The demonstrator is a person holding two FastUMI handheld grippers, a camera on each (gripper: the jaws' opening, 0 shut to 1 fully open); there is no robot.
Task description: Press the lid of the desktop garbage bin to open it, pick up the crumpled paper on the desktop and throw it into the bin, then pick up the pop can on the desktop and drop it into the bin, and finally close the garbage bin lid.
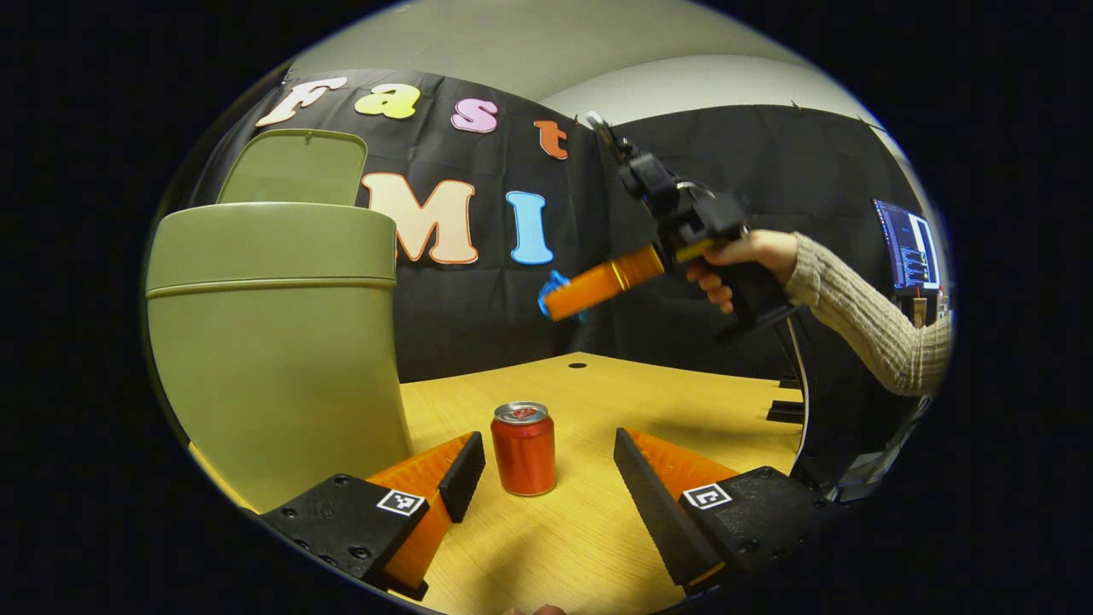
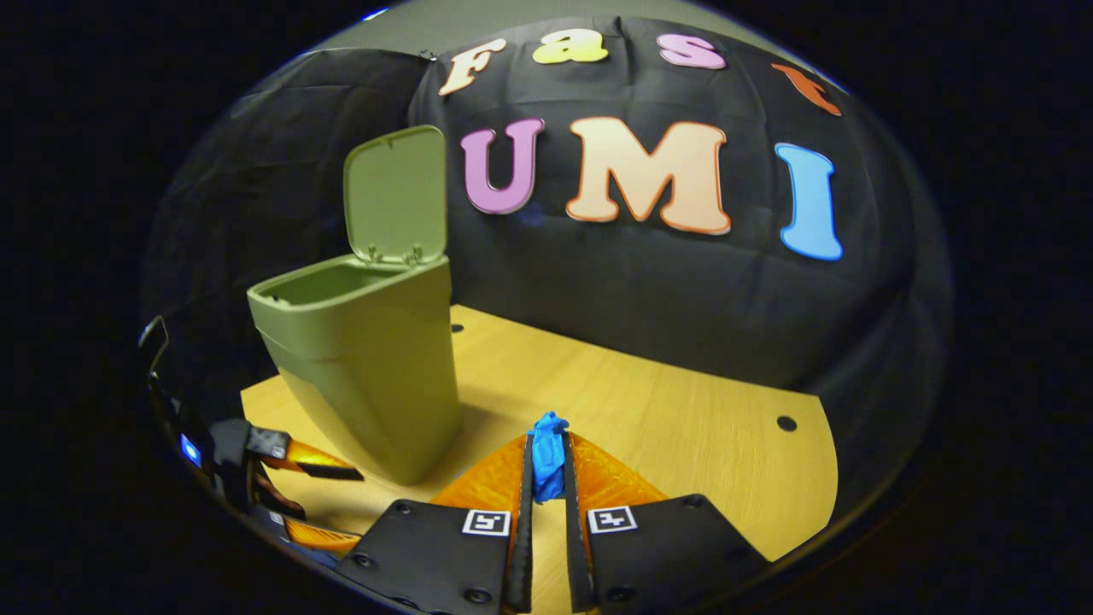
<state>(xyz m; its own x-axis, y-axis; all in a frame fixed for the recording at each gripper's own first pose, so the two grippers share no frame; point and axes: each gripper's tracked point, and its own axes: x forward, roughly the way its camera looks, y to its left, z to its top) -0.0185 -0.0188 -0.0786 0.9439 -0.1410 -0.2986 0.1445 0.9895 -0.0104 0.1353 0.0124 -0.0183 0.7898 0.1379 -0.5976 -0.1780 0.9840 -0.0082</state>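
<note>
The olive-green bin (image 1: 273, 342) stands at the left of the left gripper view with its lid (image 1: 295, 166) swung up; in the right gripper view the bin (image 2: 367, 376) is open, lid (image 2: 395, 195) upright. A red pop can (image 1: 523, 448) stands upright on the table between the open fingers of my left gripper (image 1: 546, 478), untouched. My right gripper (image 2: 546, 465) is shut on a blue crumpled paper (image 2: 547, 453). In the left gripper view the right gripper (image 1: 564, 299) hangs in the air right of the bin, the paper (image 1: 553, 286) at its tip, held by a hand (image 1: 743, 265).
The wooden table (image 2: 683, 427) has small round holes and ends at the black cloth wall. A monitor (image 1: 909, 243) glows at the far right of the left gripper view. The left gripper (image 2: 273, 478) appears low at the left of the right gripper view, beside the bin.
</note>
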